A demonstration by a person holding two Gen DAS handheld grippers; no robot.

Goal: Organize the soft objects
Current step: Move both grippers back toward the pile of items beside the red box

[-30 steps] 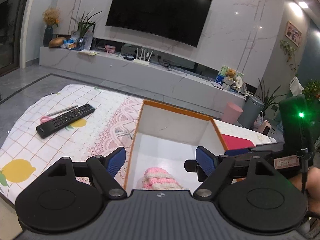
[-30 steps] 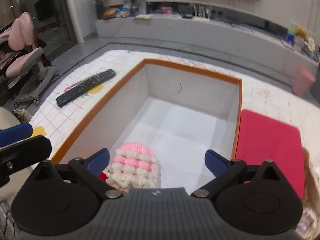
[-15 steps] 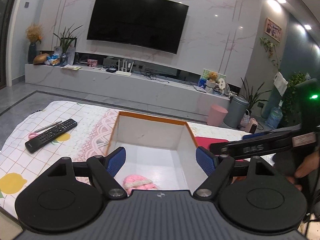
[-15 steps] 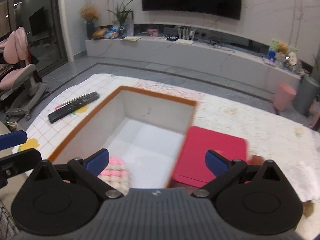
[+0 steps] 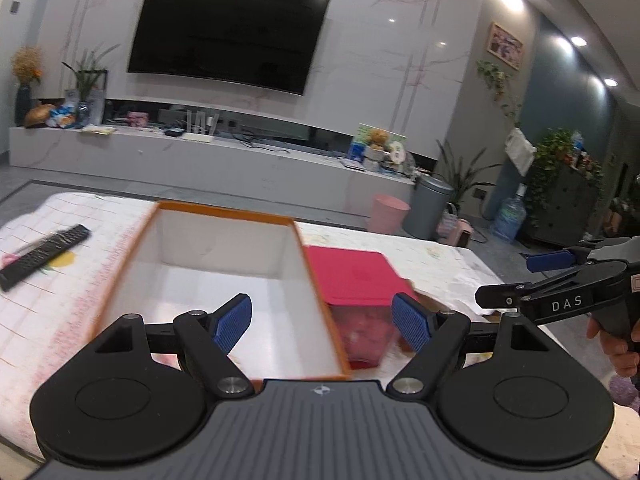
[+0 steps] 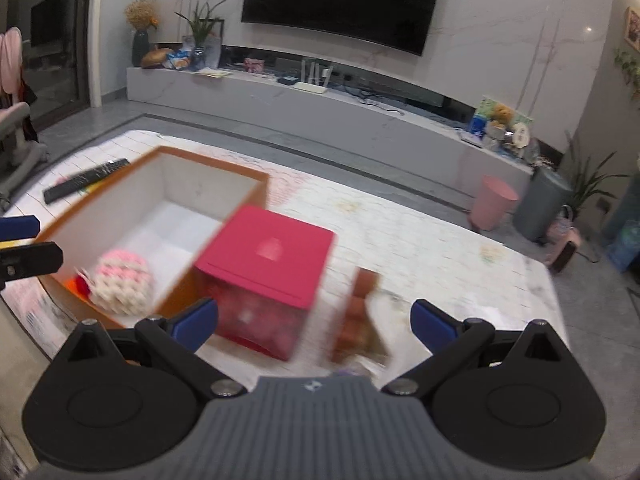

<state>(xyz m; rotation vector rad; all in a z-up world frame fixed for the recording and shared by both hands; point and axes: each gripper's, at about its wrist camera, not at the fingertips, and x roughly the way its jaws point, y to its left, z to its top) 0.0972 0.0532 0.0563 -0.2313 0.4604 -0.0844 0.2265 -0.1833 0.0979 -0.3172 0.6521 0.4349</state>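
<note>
Both views have swung rightward since a second ago: the red box (image 6: 276, 268), then at the frame's right edge, now sits centre. Left to right in my right view I count one remote (image 6: 86, 180) at upper left, one orange-rimmed white box (image 6: 168, 204), one pink-and-white knitted ball (image 6: 122, 282) lying in that box's near corner at lower left, then the red box just beside it. Something brown (image 6: 358, 320) right of it is too blurred to name. My left gripper (image 5: 322, 322) and my right gripper (image 6: 314, 322) both have fingers spread wide, holding nothing. From my left view the ball is hidden.
</note>
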